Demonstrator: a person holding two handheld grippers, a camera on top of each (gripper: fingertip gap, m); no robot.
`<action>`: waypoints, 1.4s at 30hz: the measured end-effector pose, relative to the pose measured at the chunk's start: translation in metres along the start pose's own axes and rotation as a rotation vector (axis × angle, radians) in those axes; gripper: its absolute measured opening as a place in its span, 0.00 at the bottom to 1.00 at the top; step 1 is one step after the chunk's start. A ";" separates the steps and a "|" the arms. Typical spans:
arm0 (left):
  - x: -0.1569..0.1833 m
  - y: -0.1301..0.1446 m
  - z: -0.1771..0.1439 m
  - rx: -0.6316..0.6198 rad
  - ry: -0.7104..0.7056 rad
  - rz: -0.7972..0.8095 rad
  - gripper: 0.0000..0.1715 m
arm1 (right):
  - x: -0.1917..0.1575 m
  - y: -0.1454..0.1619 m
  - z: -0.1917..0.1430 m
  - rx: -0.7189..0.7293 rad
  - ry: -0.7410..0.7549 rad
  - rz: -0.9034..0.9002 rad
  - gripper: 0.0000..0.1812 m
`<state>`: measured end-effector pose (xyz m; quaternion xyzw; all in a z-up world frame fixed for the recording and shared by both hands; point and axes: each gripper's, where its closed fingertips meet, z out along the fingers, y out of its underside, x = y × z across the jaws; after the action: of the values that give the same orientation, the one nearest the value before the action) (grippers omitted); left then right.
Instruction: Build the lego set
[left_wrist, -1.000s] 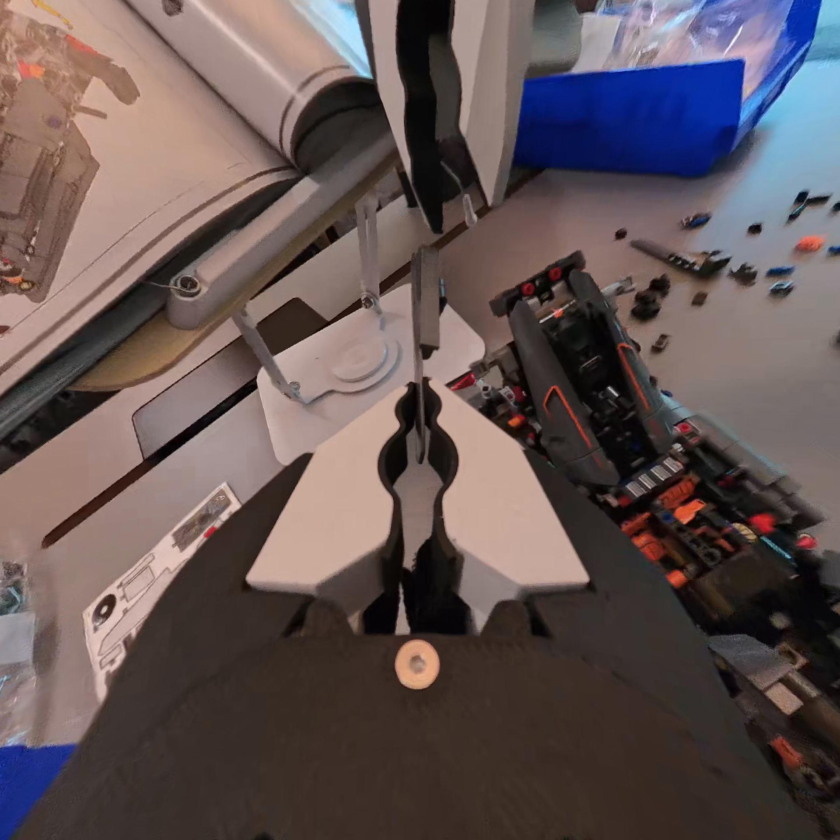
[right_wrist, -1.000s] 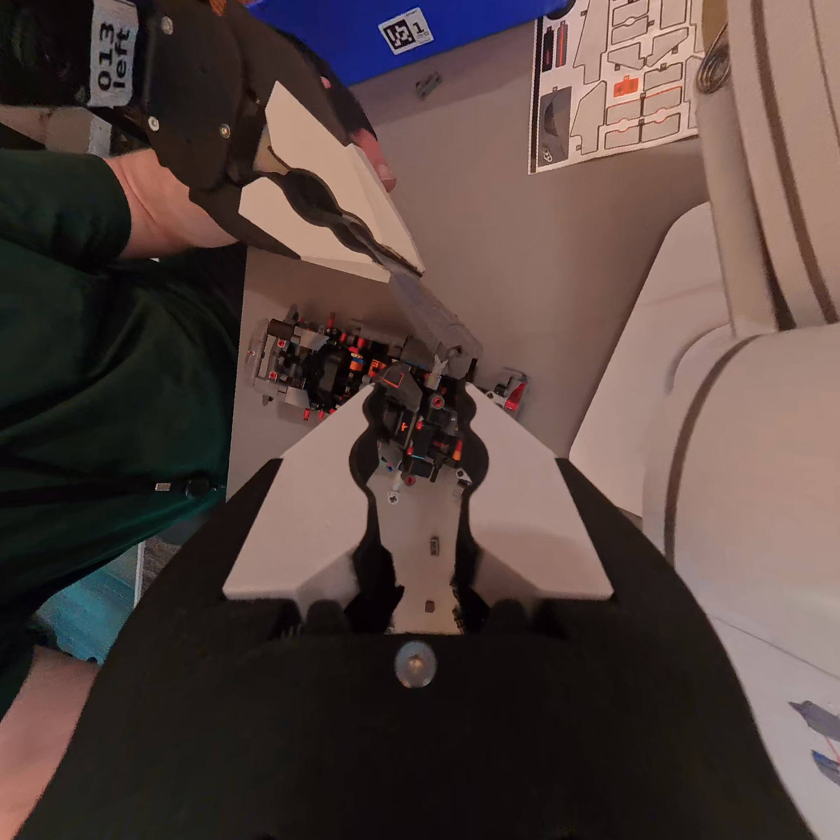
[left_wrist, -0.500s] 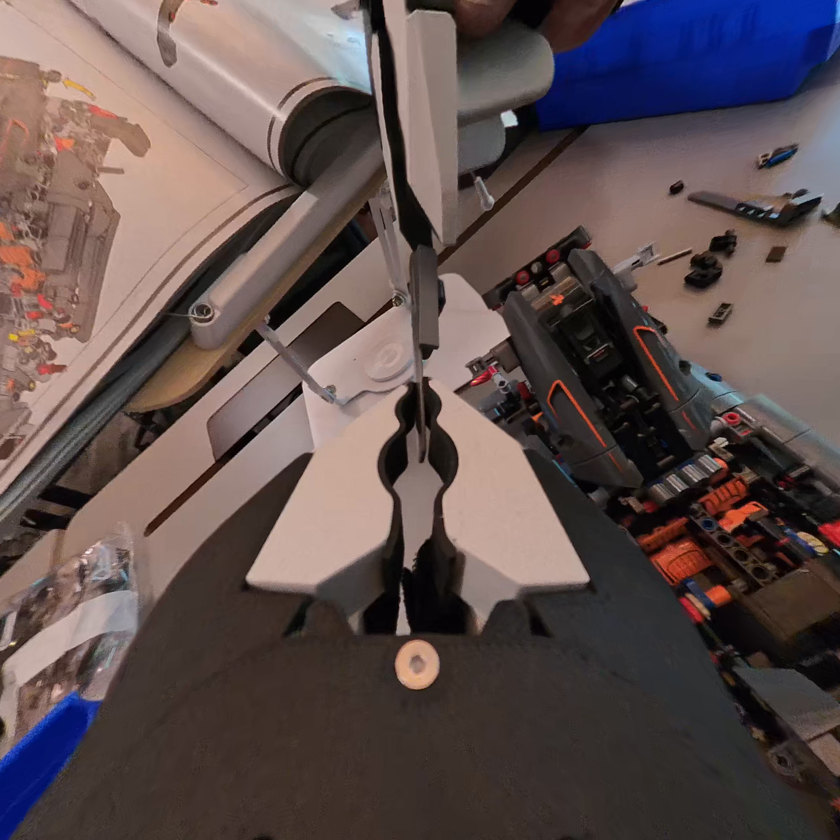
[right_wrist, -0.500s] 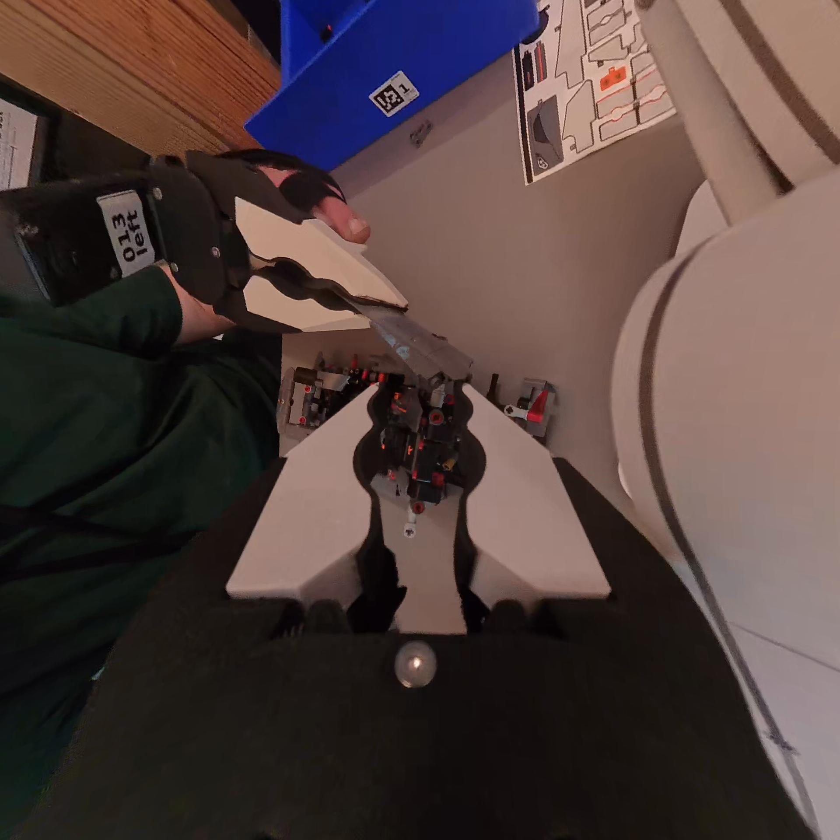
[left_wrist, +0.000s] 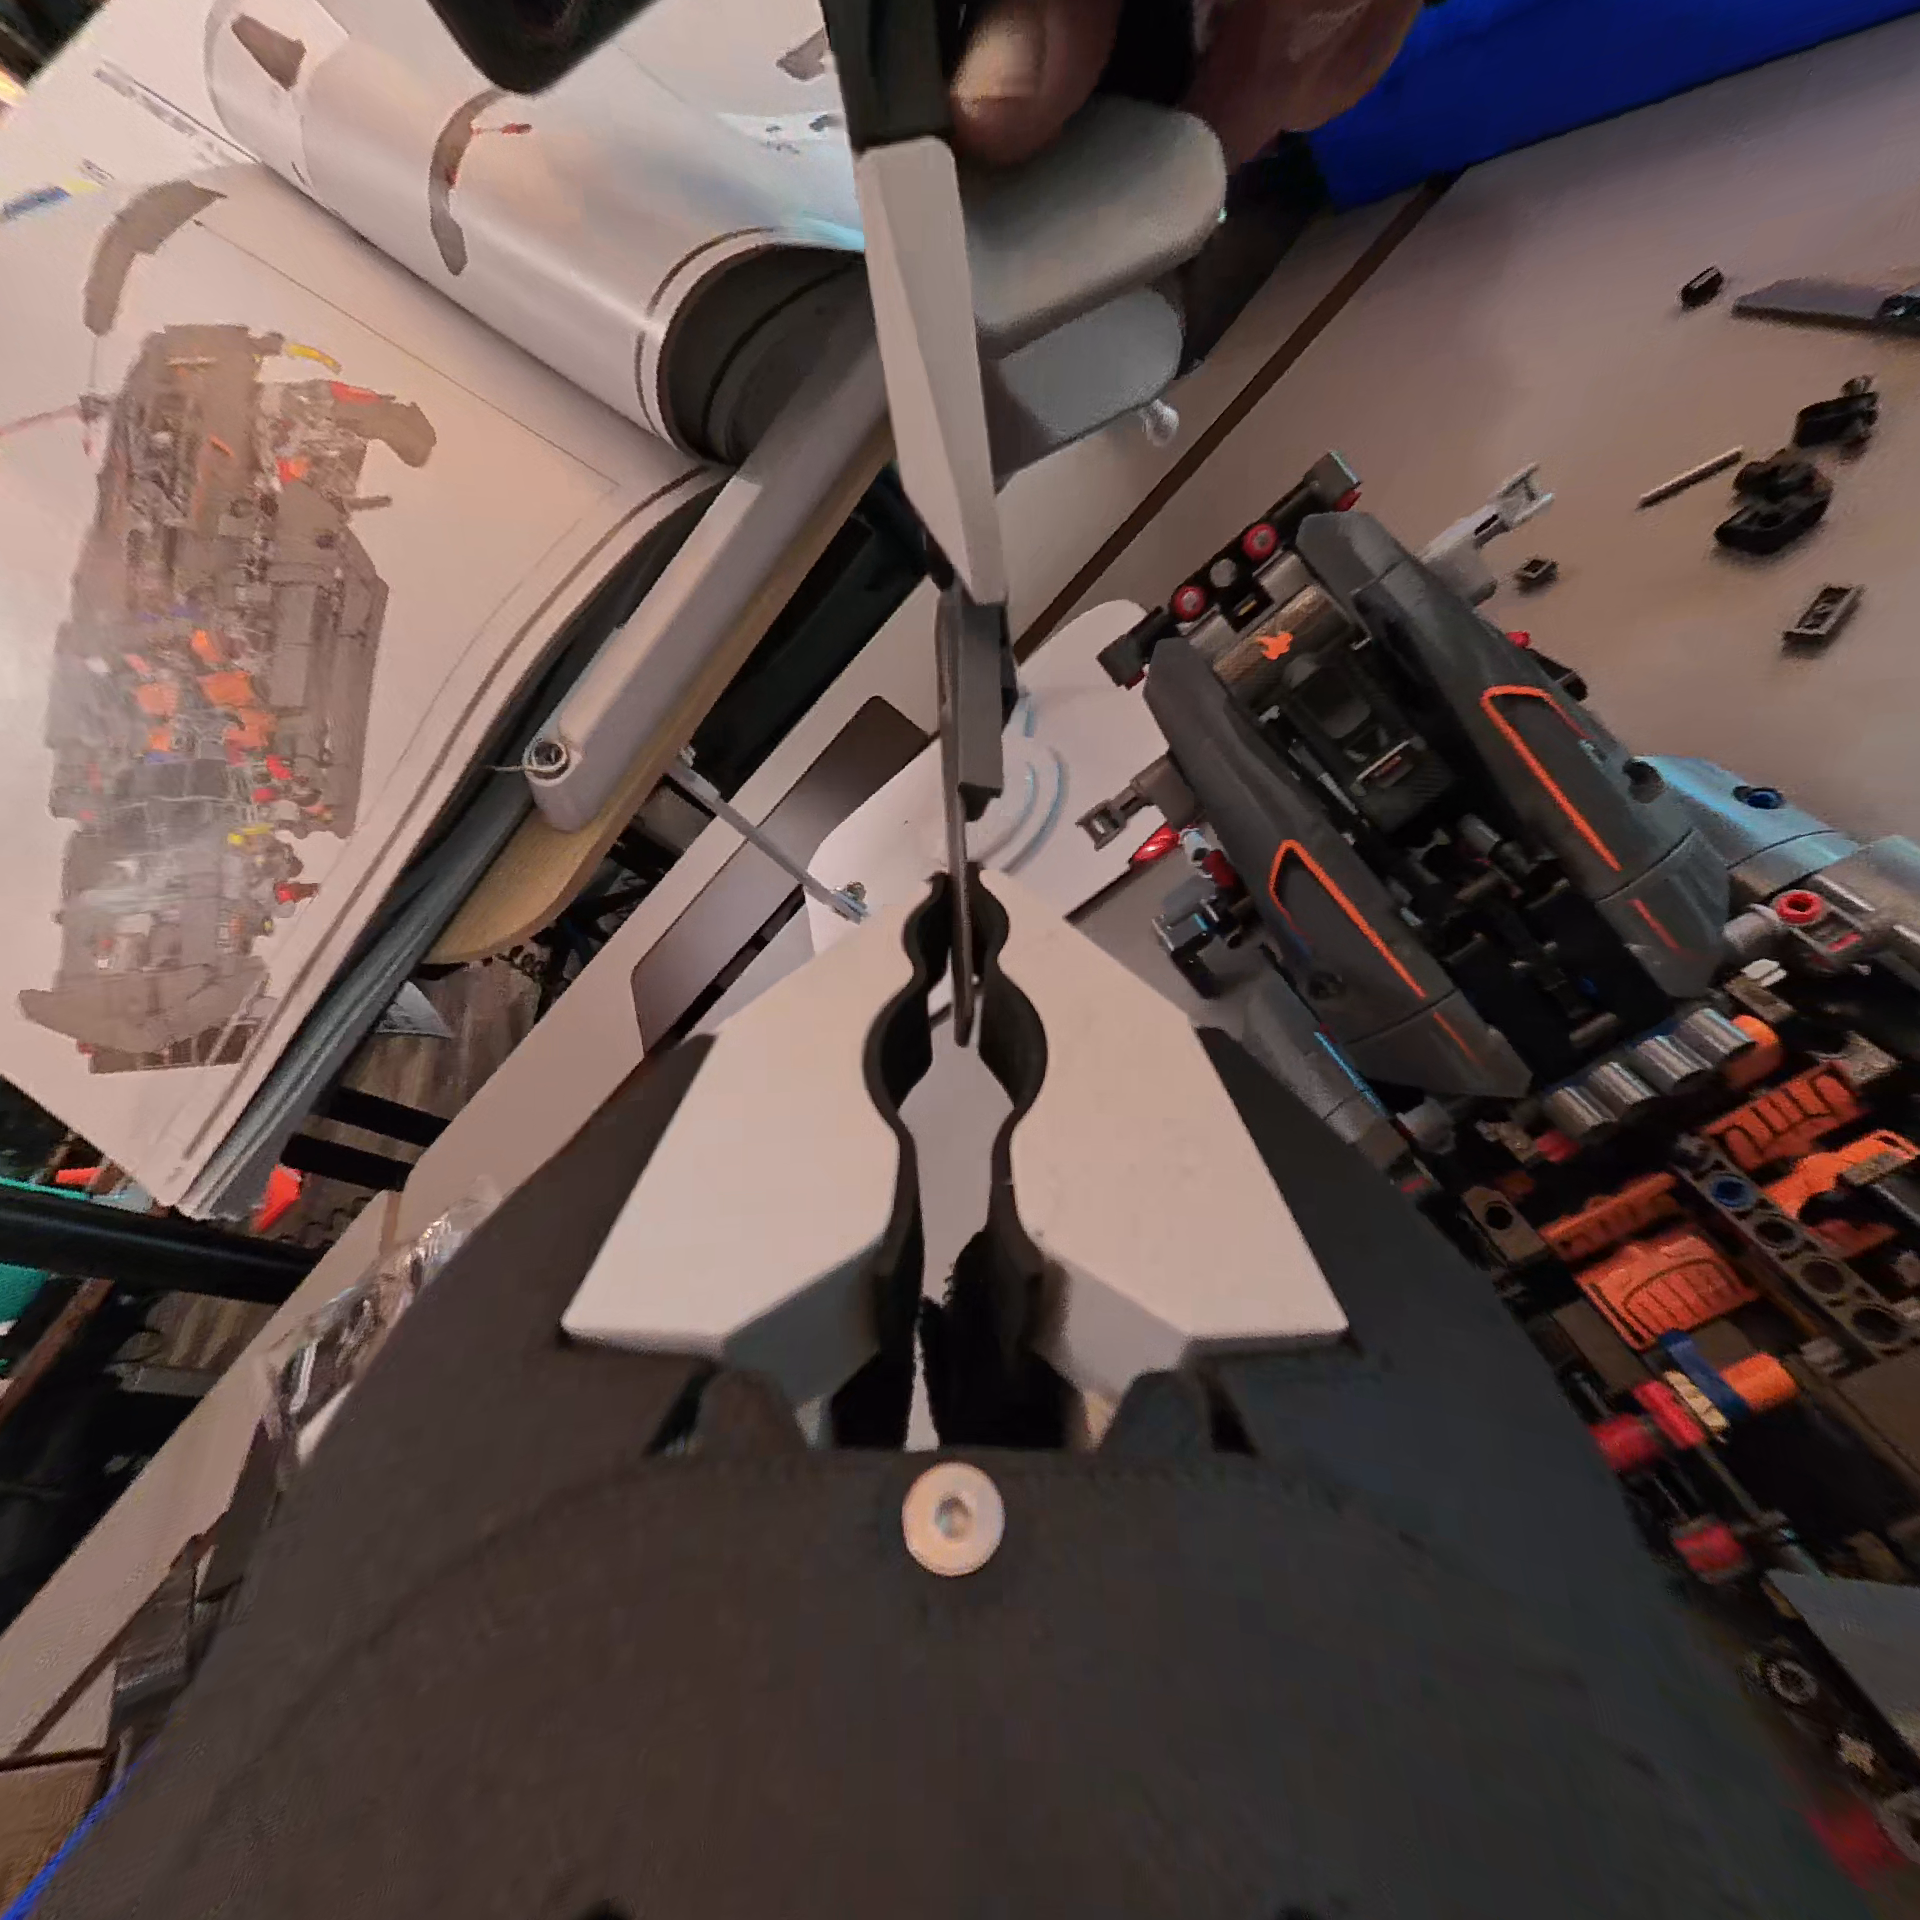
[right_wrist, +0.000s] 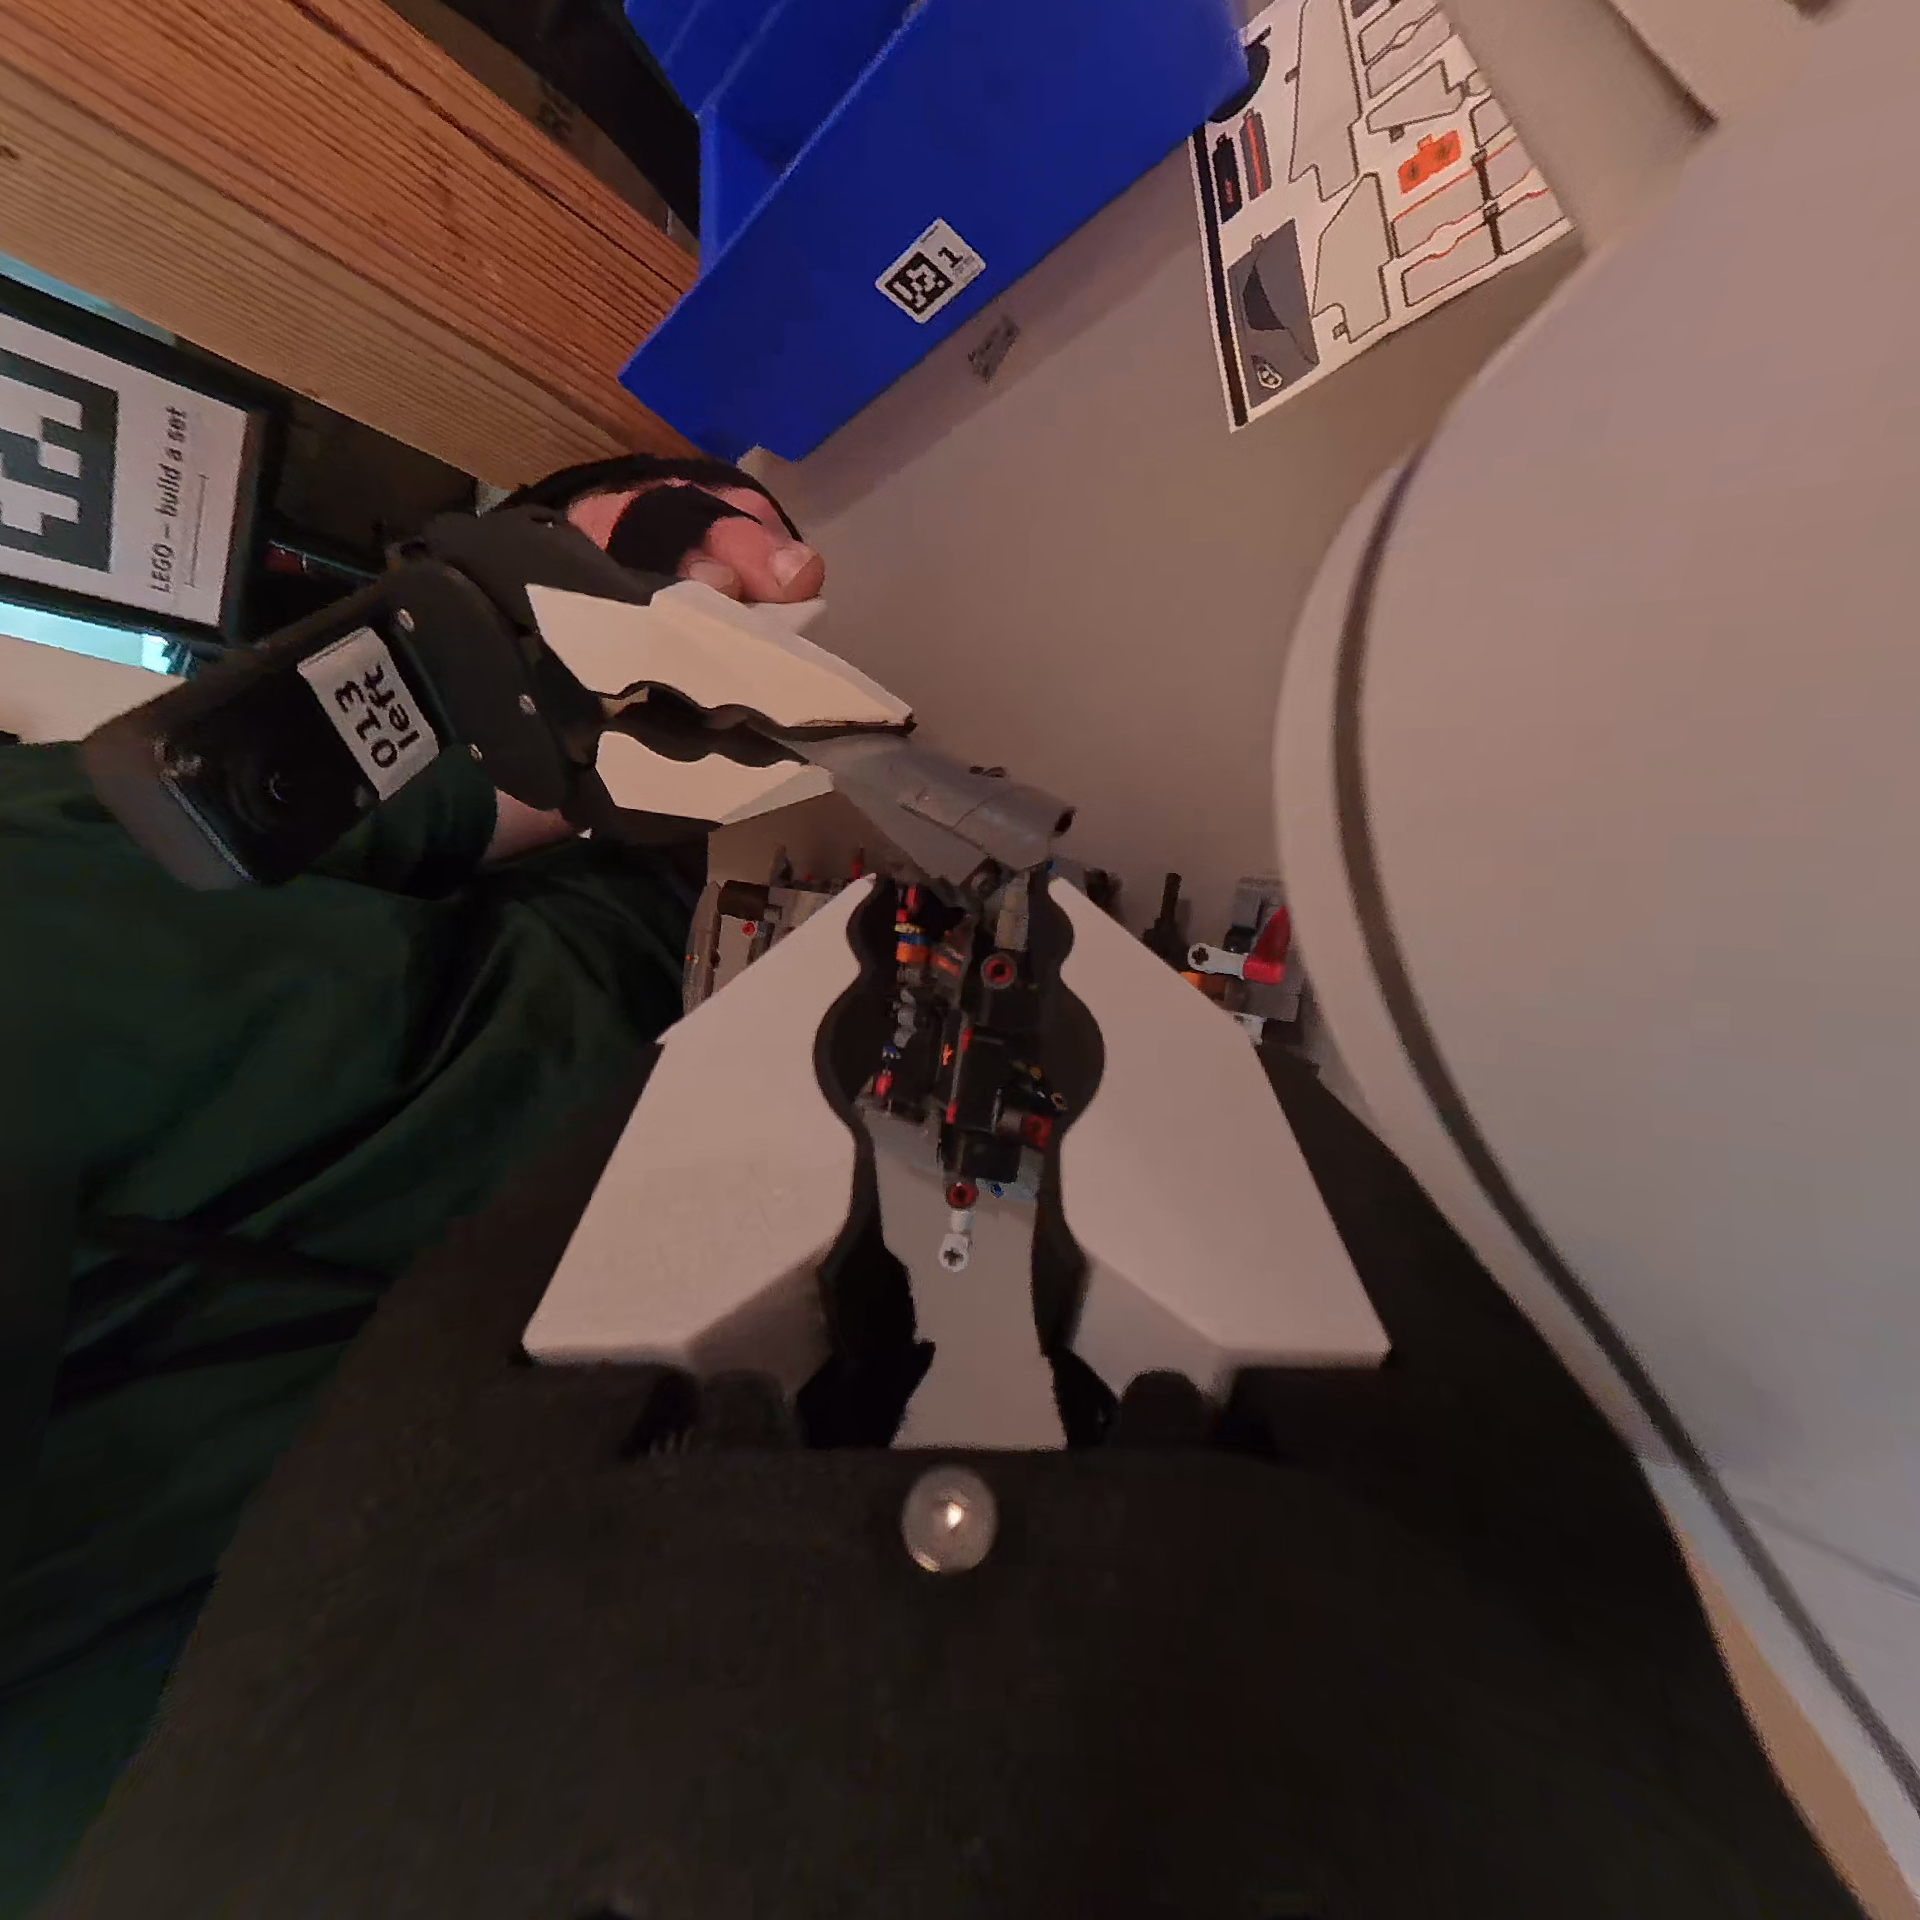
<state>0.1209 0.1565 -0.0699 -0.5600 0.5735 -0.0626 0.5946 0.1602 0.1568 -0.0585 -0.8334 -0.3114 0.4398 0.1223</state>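
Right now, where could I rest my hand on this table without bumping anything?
Barest: the grey table between the blue bin, the sticker sheet and the lego car. Crowded: right around the car, the loose pieces beyond it, and the instruction book's side.

Black gripper bodies carry white wedge fingers (right_wrist: 727, 665) with one silver screw; dark green sleeve (right_wrist: 260, 1039).

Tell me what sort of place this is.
Probably a hobby or lab workbench set up for model building: an open instruction booklet on a stand, a half-built dark model car on the grey table, and a blue parts bin.
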 end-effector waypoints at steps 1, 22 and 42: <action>0.000 -0.003 -0.001 0.008 -0.007 0.006 0.00 | 0.001 -0.001 -0.001 0.013 -0.004 0.009 0.13; -0.001 -0.014 -0.005 -0.016 -0.209 0.361 0.00 | -0.011 -0.008 -0.007 0.125 -0.186 0.043 0.06; 0.046 0.014 0.005 0.030 0.353 -0.209 0.23 | -0.002 -0.003 0.006 -0.027 -0.041 -0.049 0.04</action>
<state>0.1320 0.1311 -0.1097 -0.5880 0.6066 -0.2296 0.4833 0.1533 0.1573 -0.0590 -0.8180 -0.3403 0.4493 0.1154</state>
